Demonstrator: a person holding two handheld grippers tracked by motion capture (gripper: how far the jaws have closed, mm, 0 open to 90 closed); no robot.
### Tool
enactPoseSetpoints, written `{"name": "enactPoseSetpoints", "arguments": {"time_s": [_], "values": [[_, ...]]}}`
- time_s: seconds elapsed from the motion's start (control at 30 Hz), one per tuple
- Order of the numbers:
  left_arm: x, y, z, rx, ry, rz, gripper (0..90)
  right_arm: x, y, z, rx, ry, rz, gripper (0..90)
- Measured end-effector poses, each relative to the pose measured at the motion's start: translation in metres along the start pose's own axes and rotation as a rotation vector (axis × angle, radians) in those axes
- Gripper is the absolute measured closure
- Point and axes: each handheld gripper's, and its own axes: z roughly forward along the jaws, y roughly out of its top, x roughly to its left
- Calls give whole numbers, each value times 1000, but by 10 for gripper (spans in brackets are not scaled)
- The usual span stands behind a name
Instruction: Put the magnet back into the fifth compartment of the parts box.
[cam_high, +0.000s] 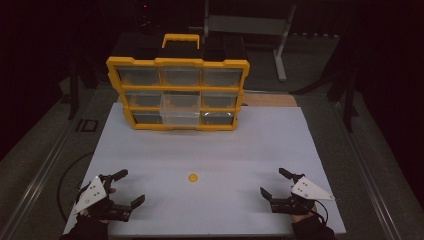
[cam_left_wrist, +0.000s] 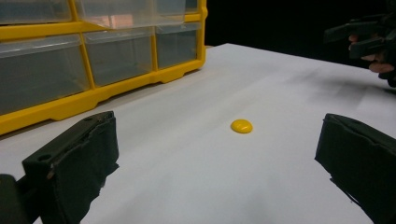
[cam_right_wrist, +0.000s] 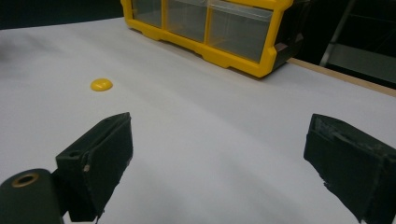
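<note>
A small yellow round piece (cam_high: 193, 177) lies on the white table top (cam_high: 210, 145), midway between my two grippers. It also shows ahead of the left jaws as the yellow piece (cam_left_wrist: 241, 126), and far left in the right gripper view as the piece (cam_right_wrist: 101, 84). My left gripper (cam_high: 129, 187) rests at the near left, open, nothing between its jaws. At the near right my right gripper (cam_high: 276, 183) stands open and empty too. A yellow drawer organiser (cam_high: 178, 92) with clear drawers stands at the back; its middle drawer (cam_high: 180, 111) is pulled out.
The organiser's black and yellow carry handle (cam_high: 181, 40) rises behind it. A metal stand (cam_high: 280, 45) is in the dark background beyond the table. In the left gripper view the other hand's gripper (cam_left_wrist: 364, 39) sits at the top right.
</note>
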Motion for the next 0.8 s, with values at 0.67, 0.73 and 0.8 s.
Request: {"name": "enactPoseSetpoints", "arguments": {"time_s": [0.67, 0.73, 0.8], "values": [[0, -1, 1, -2, -24, -9, 0, 2, 2, 3, 17, 3, -21, 84], [1, -2, 1, -3, -23, -14, 0, 2, 2, 2, 15, 4, -21, 83], [1, -2, 2, 2, -27, -16, 0, 2, 2, 3, 21, 8, -17, 84]]}}
